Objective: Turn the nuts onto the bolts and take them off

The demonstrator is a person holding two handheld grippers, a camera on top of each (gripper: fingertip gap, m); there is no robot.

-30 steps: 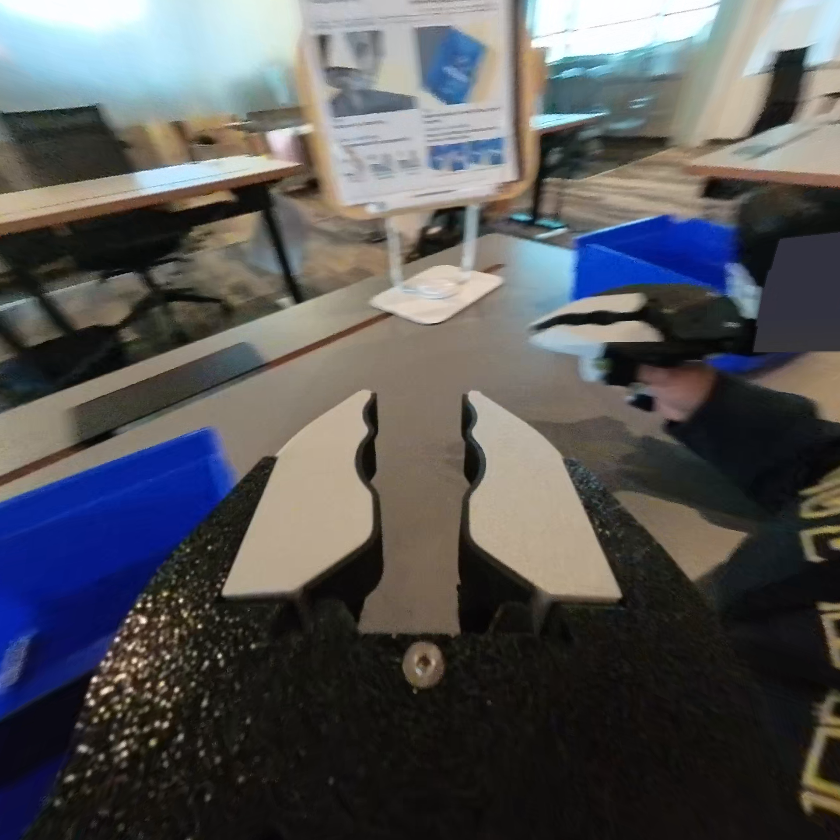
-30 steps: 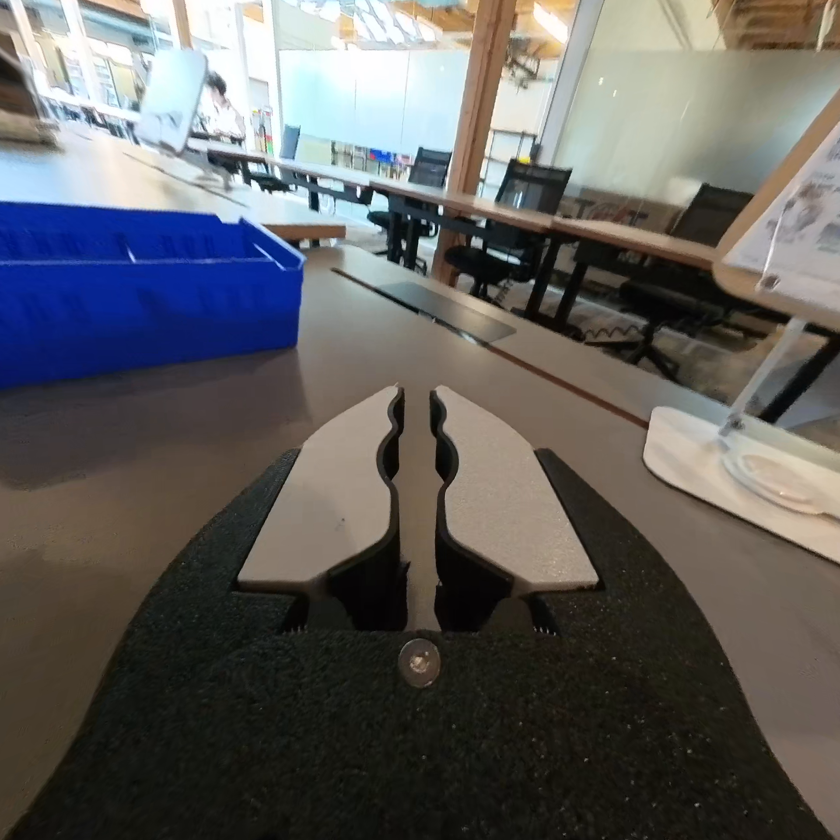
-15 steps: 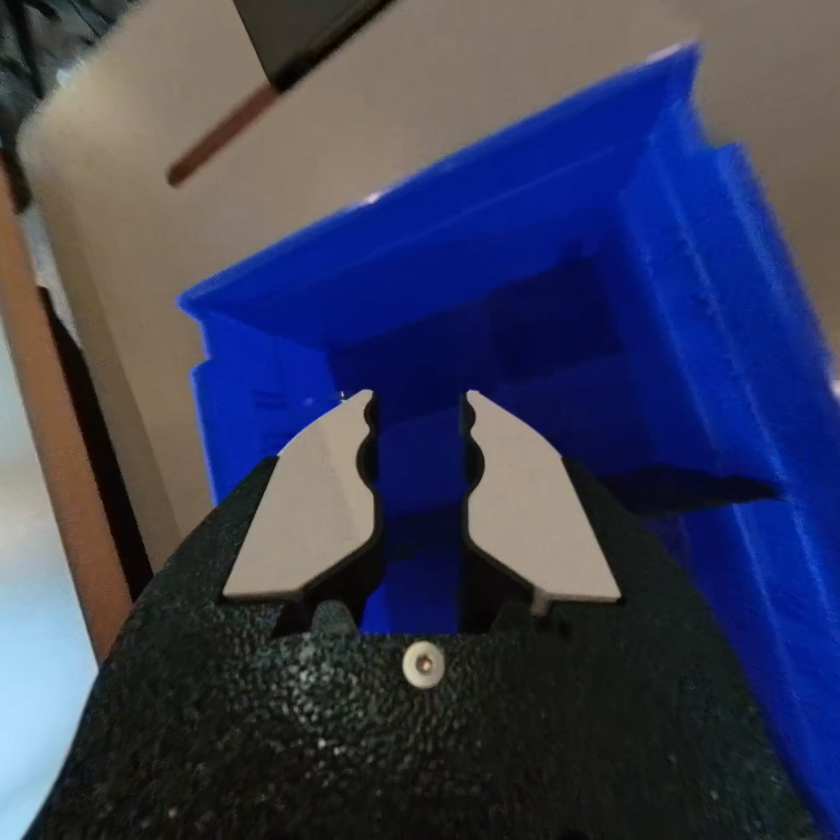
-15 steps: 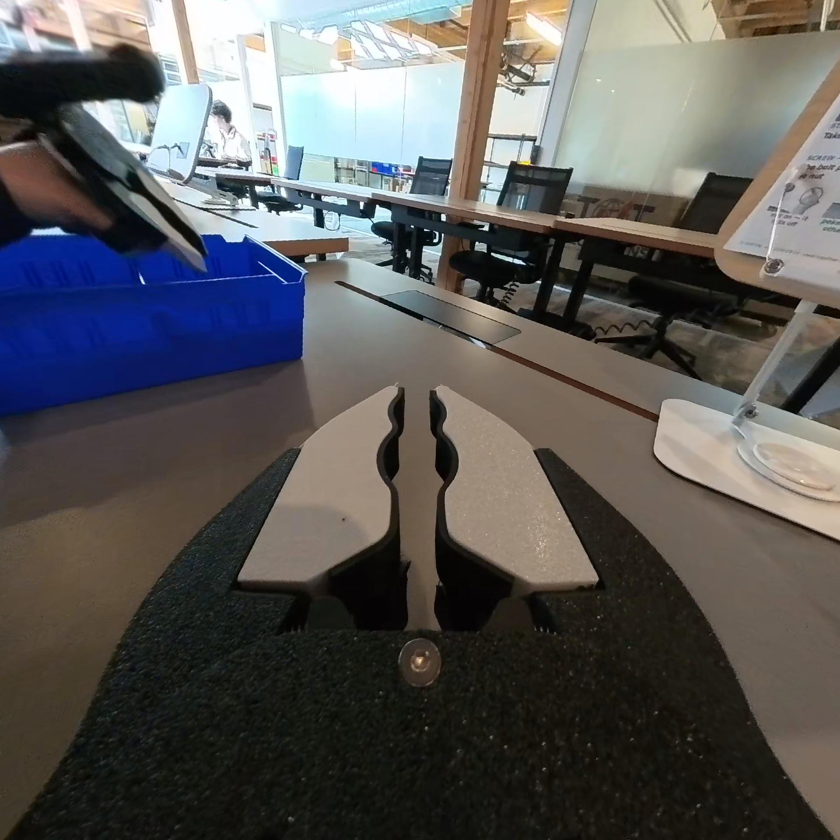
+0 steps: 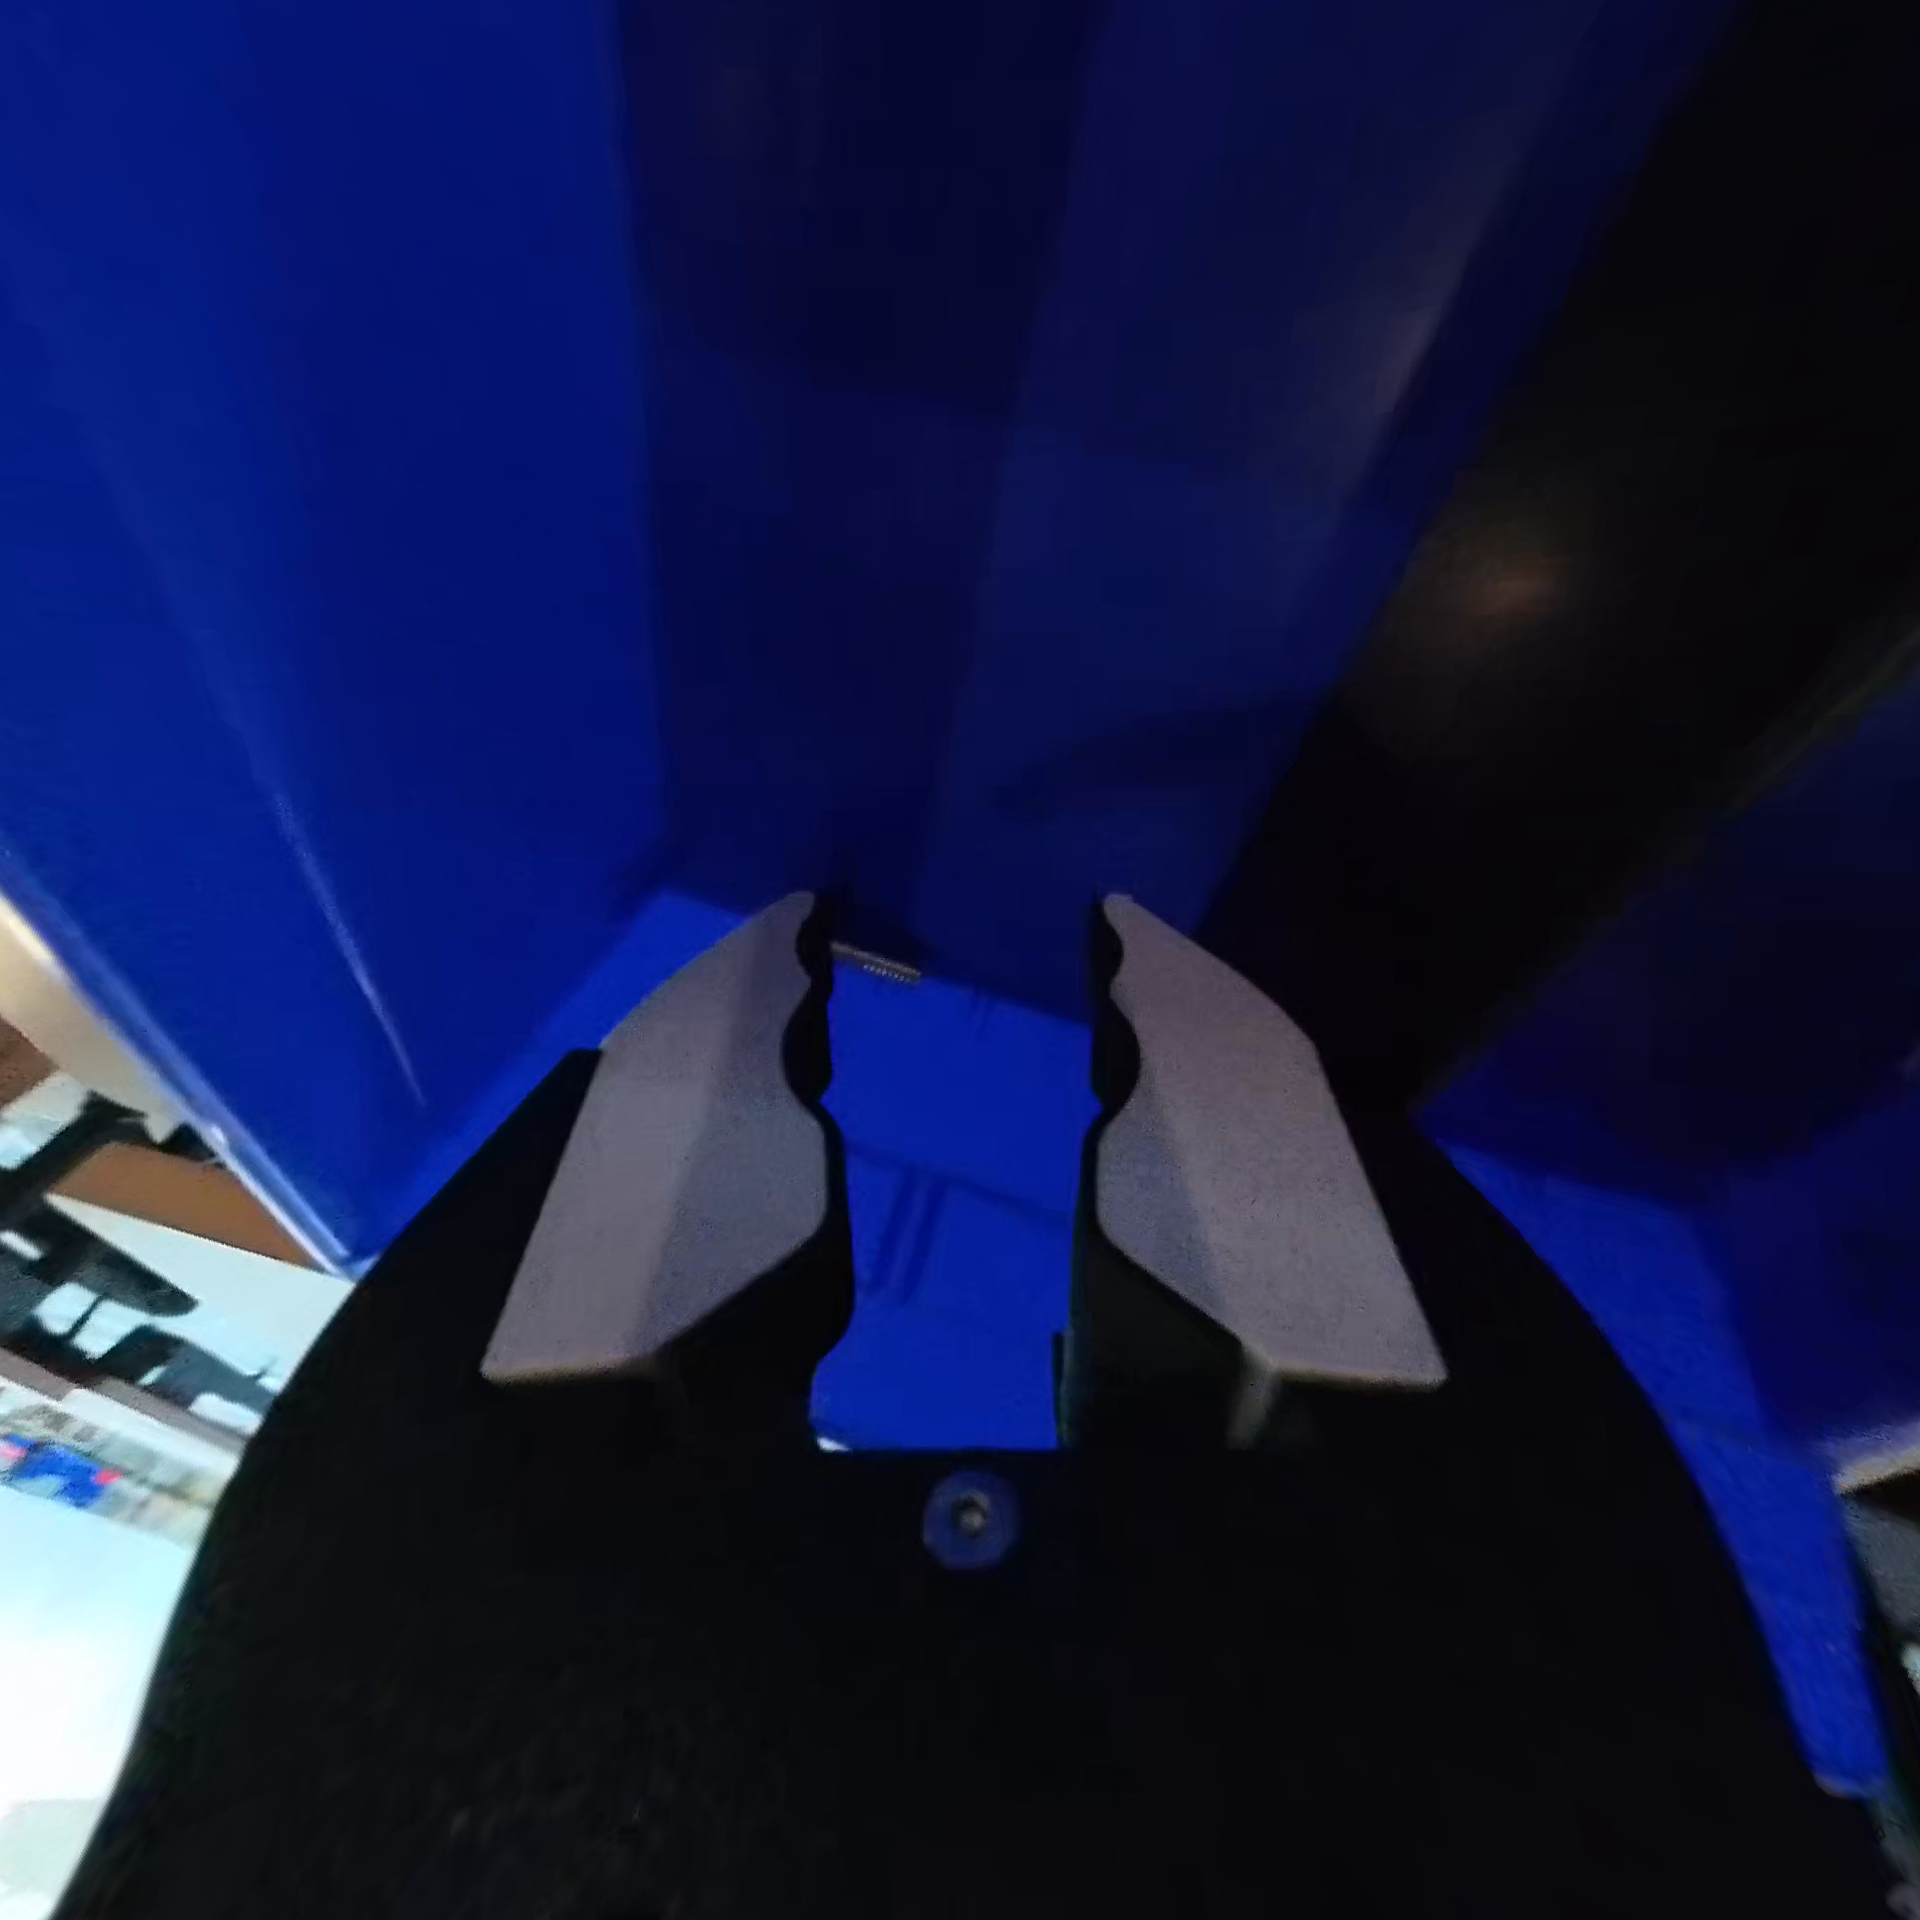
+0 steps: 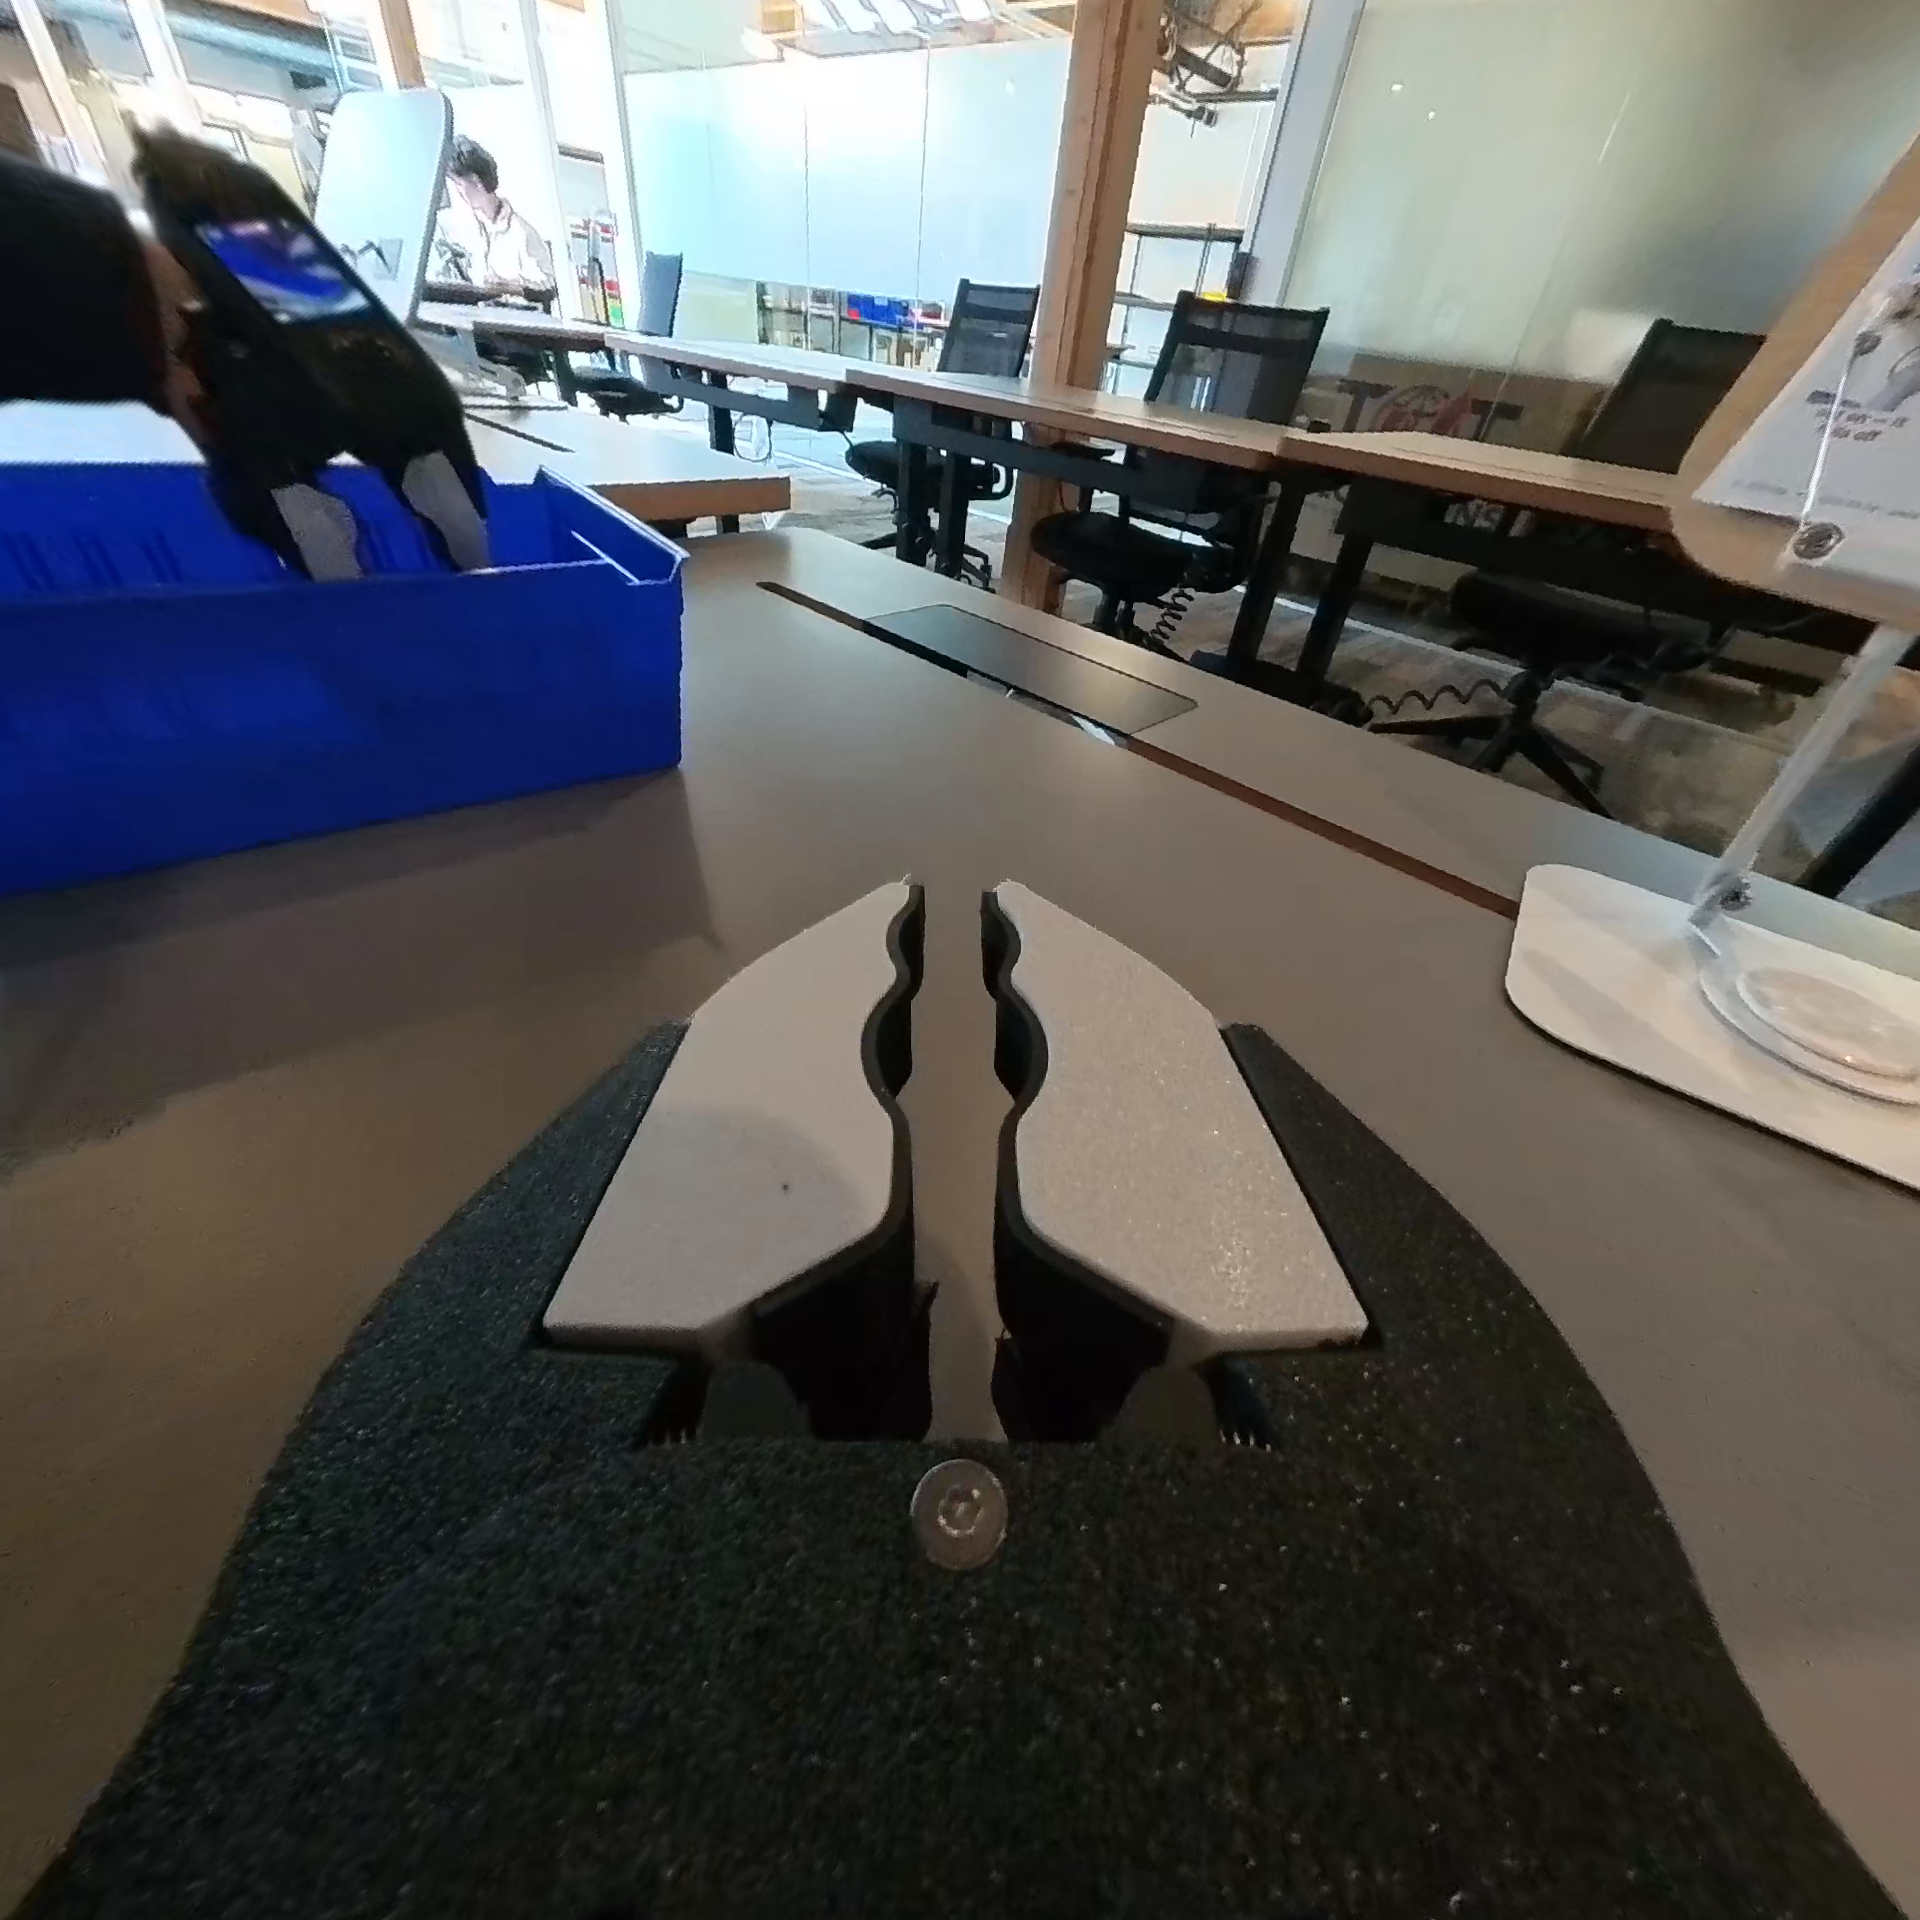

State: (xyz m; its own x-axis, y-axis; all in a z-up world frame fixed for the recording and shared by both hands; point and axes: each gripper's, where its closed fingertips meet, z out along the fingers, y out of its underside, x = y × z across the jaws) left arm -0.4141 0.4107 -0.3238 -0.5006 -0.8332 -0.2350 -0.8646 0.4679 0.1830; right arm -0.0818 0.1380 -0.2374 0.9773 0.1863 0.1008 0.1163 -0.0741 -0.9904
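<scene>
My left gripper (image 5: pixel 958 925) down inside blue bin (image 5: pixel 436 540), jaws spread wide, nothing between them. Small threaded bolt (image 5: pixel 879 965) on bin floor just past my left fingertip (image 5: pixel 774 951). No nut visible.

My right gripper (image 6: pixel 951 899) low over grey table (image 6: pixel 935 748), jaws nearly together with narrow gap, empty. Bin (image 6: pixel 343 686) far left ahead, left gripper (image 6: pixel 390 530) dipping into it. White sign stand (image 6: pixel 1621 987) at right.
</scene>
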